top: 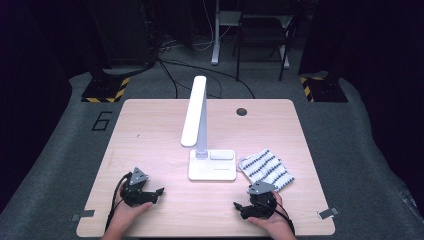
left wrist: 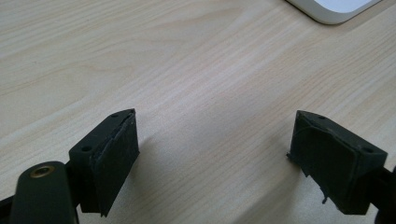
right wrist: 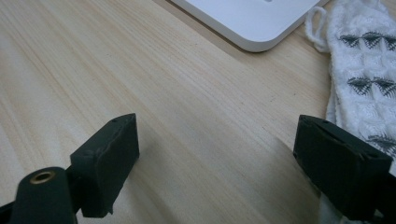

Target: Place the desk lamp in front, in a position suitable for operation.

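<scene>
A white desk lamp stands mid-table on its flat base, with its long head tilted up toward the far side. A folded white cloth with dark stripes lies just right of the base. My left gripper rests low near the front left, open, with bare wood between its jaws. My right gripper sits near the front right, open, close to the cloth. In the right gripper view the cloth lies beside the right jaw and the lamp base corner is ahead.
The wooden table has a round cable hole at its far right. Metal clips sit at the front corners. Beyond the table are grey carpet, cables, stands with yellow-black bases and a chair.
</scene>
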A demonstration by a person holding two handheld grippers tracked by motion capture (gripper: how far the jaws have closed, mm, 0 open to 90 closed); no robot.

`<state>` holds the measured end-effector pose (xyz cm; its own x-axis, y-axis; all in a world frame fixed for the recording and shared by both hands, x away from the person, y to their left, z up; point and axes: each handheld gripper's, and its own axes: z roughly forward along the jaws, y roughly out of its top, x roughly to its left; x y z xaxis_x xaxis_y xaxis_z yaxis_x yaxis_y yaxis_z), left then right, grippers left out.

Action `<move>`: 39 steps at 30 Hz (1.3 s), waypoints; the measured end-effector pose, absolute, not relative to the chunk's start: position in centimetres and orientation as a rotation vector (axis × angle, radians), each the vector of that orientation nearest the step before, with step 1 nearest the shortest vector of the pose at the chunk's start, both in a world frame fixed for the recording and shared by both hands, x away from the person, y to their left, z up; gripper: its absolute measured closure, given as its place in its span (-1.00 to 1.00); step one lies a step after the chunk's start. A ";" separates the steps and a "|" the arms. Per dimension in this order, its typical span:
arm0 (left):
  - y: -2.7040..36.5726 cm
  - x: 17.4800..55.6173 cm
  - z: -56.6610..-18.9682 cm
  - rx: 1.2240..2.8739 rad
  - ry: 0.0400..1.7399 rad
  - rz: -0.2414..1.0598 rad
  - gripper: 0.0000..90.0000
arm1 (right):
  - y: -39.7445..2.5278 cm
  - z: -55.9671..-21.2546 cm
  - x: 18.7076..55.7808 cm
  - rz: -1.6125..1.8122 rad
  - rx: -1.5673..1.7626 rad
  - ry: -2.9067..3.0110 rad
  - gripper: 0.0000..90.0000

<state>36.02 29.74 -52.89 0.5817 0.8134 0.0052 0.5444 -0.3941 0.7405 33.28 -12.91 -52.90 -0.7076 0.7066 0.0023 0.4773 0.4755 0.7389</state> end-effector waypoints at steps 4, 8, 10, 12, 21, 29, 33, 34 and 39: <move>29.8 35.9 -52.9 2.068 1.096 0.496 -0.60 | -13.0 -52.9 33.3 1.072 1.005 2.418 -0.59; 30.2 35.8 -52.7 2.056 1.105 0.461 -0.40 | -12.9 -52.7 32.9 1.089 0.991 2.407 -0.35; 30.3 35.8 -52.5 2.041 1.099 0.447 -0.26 | -12.8 -52.6 32.8 1.084 0.993 2.406 -0.33; 30.3 35.6 -52.4 2.018 1.104 0.441 -0.27 | -12.6 -52.4 32.6 1.095 0.982 2.387 -0.31; 30.5 35.1 -51.9 2.007 1.098 0.451 -0.23 | -13.0 -51.4 31.9 1.186 0.928 2.335 -0.25; 30.0 34.9 -51.7 2.001 1.095 0.447 -0.15 | -13.7 -51.2 32.0 1.198 0.969 2.291 -0.10; 30.0 34.7 -51.5 2.016 1.071 0.433 -0.12 | -14.3 -50.9 32.2 1.180 0.995 2.251 -0.03; 30.0 34.7 -51.5 2.019 1.068 0.430 -0.11 | -14.4 -50.8 32.2 1.184 1.011 2.241 -0.03; 30.1 34.4 -51.5 2.023 1.066 0.444 -0.11 | -15.7 -49.9 32.4 1.196 1.066 2.179 -0.09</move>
<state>34.36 30.05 -51.49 0.5854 0.8090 -0.0528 0.5324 -0.3345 0.7776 32.37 -15.72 -49.86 -0.6101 0.7923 -0.0089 0.4178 0.3312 0.8460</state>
